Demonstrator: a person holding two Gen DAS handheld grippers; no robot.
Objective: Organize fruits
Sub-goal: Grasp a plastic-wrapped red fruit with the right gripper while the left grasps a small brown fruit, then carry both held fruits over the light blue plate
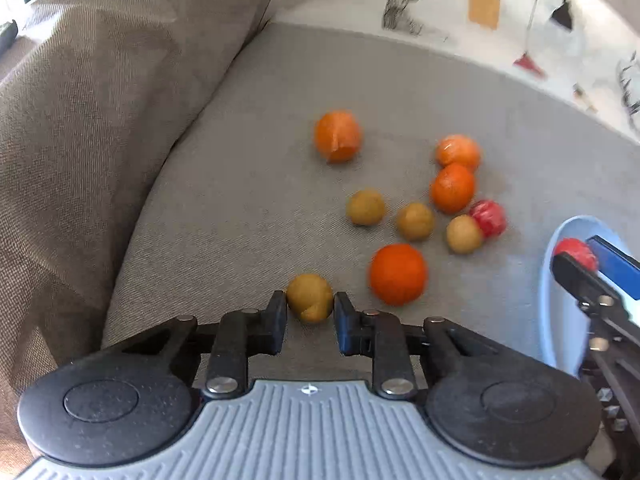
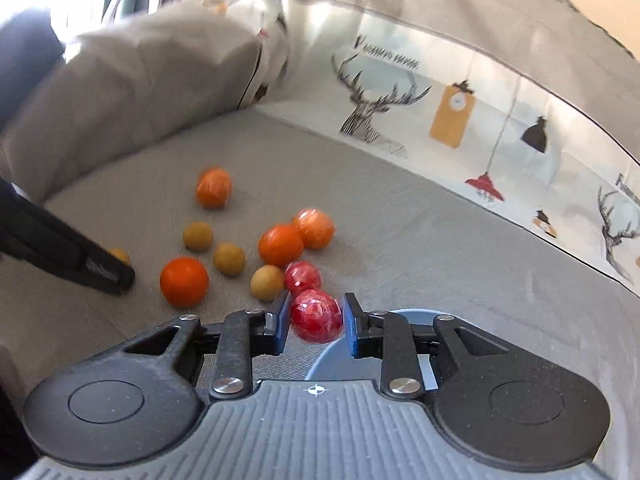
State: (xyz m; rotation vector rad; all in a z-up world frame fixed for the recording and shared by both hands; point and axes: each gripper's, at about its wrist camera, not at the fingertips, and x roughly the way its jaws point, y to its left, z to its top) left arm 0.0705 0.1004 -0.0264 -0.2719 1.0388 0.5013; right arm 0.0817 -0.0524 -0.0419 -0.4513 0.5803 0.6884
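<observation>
Grey sofa cushion [image 1: 248, 184] carries scattered oranges, tan fruits and one red fruit [image 2: 303, 277]. Pale blue bowl [image 1: 546, 300] sits at its right edge. Right gripper [image 2: 314, 316] clamps a second red fruit [image 2: 317, 316] above that bowl; left gripper [image 1: 310, 304] pinches a tan fruit [image 1: 310, 297].

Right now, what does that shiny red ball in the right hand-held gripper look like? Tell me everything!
The red fruit is round and glossy, deep red with paler pinkish patches, as if wrapped in crinkly film. It sits between the fingers of the right hand-held gripper, at the near rim of the blue plate. The fingers hug both its sides, though blur hides whether they press. Another red fruit lies just behind it on the grey cushion.
</observation>
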